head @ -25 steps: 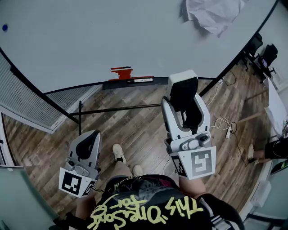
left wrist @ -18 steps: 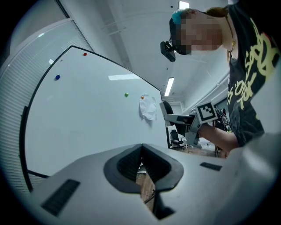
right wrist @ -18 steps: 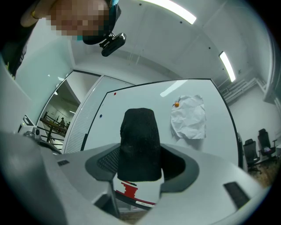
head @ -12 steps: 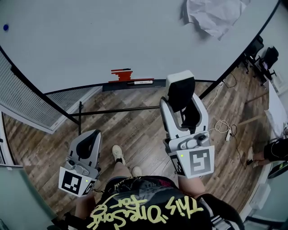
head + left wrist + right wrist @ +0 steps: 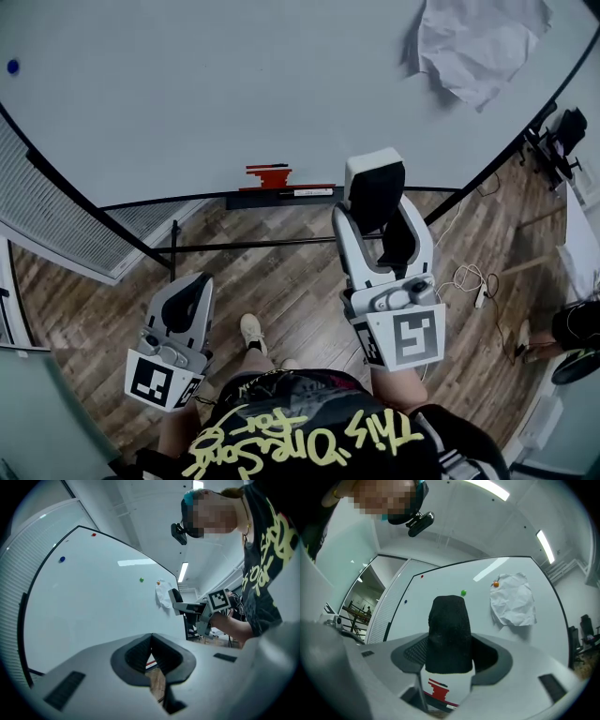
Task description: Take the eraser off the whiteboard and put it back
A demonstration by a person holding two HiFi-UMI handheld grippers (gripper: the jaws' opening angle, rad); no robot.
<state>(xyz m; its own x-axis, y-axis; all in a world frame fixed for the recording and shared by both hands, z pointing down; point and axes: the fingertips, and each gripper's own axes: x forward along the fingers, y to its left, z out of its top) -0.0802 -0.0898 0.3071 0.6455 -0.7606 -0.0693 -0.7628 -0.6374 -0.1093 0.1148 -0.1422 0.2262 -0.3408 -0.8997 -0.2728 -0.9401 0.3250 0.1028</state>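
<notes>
Lifted higher, right gripper [image 5: 379, 223] clamps black-felted white eraser [image 5: 375, 186]

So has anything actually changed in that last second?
Very little. In the head view the marker tray and the crumpled paper have slid down and right, so the person's head shifted slightly. The right gripper still clamps the eraser, and the left gripper stays low, shut and empty. Nothing was grabbed or released.

The large white whiteboard [image 5: 234, 84] carries a crumpled white paper sheet [image 5: 483, 42] at 1 o'clock and a small round blue magnet [image 5: 12, 67] at 10 o'clock. Small red items [image 5: 269, 175] lie on its dark narrow tray [image 5: 246, 200] at 6 o'clock. A white cable [image 5: 466, 277] lies on the brown wood-plank floor [image 5: 281, 281] at 4 o'clock.
</notes>
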